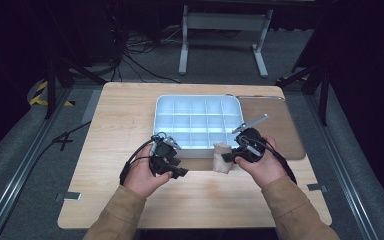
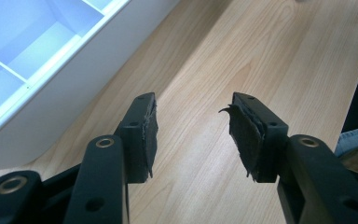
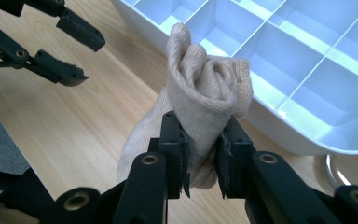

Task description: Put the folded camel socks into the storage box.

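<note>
A rolled beige sock [image 3: 205,98] is pinched between the pads of my right gripper [image 3: 201,161], which is shut on it and holds it above the wooden table [image 1: 200,200]. From above, the beige sock [image 1: 221,157] hangs just in front of the white divided tray [image 1: 162,102], at its near edge. My left gripper [image 2: 193,135] stands open with nothing between its pads, over bare wood beside the tray wall [image 2: 65,98]. In the high view that left gripper [image 1: 172,167] sits left of the sock, and the right gripper [image 1: 232,156] sits at the sock's right side.
The tray's compartments [image 3: 303,51] hold nothing. A brown mat [image 1: 280,125] lies under the tray's right side. A round clear piece [image 3: 335,170] sits on the table by the tray's corner. Cables and a table frame [image 1: 225,30] stand on the floor behind.
</note>
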Available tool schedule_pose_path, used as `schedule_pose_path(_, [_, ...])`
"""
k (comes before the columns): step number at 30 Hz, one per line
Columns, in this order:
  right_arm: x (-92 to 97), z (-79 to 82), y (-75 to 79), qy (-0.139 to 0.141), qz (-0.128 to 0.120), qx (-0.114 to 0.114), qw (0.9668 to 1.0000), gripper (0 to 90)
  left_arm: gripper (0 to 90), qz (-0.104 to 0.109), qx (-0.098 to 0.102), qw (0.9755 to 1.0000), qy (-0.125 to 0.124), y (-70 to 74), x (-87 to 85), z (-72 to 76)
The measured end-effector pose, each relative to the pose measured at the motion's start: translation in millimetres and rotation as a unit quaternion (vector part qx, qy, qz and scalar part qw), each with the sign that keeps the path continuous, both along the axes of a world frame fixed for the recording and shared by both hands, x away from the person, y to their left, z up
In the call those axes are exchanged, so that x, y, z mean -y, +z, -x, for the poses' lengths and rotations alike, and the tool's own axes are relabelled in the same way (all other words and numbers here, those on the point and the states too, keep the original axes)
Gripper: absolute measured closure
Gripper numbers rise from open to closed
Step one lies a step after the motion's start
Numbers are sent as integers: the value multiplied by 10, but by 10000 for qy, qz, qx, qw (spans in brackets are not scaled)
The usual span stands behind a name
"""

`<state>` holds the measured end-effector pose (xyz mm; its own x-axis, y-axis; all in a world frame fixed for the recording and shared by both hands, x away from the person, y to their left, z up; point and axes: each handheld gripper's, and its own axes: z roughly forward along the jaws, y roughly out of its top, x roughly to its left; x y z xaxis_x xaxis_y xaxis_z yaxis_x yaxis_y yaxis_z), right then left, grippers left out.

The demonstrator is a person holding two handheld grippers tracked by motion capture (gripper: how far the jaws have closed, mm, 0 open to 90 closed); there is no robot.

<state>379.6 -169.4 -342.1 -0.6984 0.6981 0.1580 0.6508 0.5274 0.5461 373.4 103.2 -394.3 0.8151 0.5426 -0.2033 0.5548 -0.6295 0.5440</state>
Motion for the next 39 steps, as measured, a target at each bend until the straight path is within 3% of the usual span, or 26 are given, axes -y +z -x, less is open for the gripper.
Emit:
schedule_pose_path(15, [211, -211, 158, -238, -58, 191, 9995, 746, 520, 34, 18, 9999, 112, 8, -73, 19])
schedule_pose_path(30, [388, -548, 270, -473, 181, 280, 9983, 745, 520, 44, 23, 9997, 254, 32, -172, 49])
schedule_pose_path(39, [406, -719, 303, -477, 345, 275, 9979, 743, 520, 54, 34, 9994, 339, 39, -251, 77])
